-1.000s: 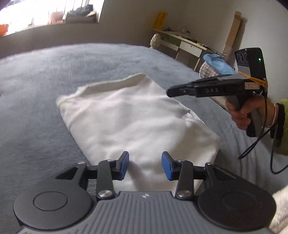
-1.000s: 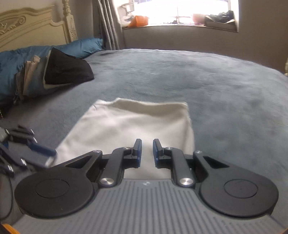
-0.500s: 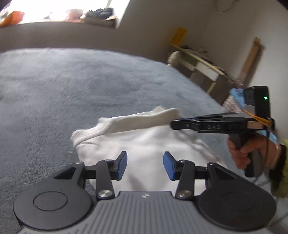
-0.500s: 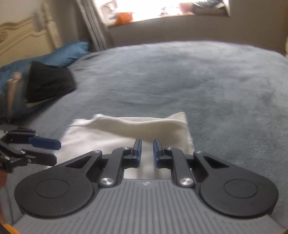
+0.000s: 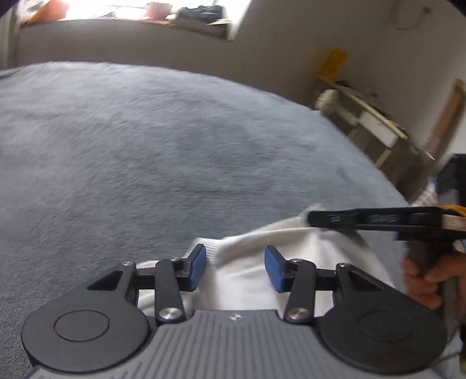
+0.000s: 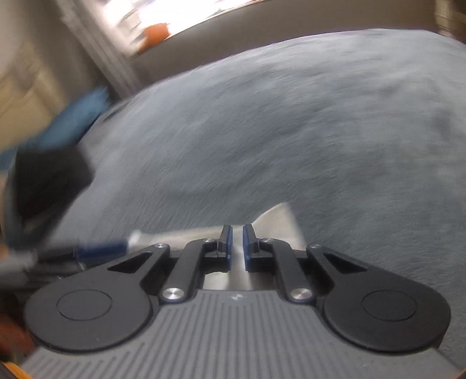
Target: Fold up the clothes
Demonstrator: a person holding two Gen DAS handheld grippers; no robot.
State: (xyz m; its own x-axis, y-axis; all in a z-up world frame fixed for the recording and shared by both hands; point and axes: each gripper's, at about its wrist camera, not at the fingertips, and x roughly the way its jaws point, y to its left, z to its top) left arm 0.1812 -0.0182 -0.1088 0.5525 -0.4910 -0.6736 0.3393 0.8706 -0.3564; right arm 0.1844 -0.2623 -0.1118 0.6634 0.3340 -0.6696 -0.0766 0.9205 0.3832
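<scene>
Garment (image 5: 250, 271) laid on bed cover (image 5: 145, 151), at near edge, directly below left gripper (image 5: 235, 266). Right gripper (image 5: 313, 217) seen to right of left gripper, its tip over garment's far right corner. Window sill (image 5: 116, 17) set beyond bed. Desk (image 5: 367, 122) placed right of bed, against wall. In right wrist view, pillow (image 6: 70, 122) and dark clothing (image 6: 49, 180) lying at left, on bed.

White garment (image 5: 256, 271) now drawn nearer, far edge lifted and bunched; left tongs (image 5: 235, 268) slightly wider, right tongs (image 6: 237, 247) narrower.
</scene>
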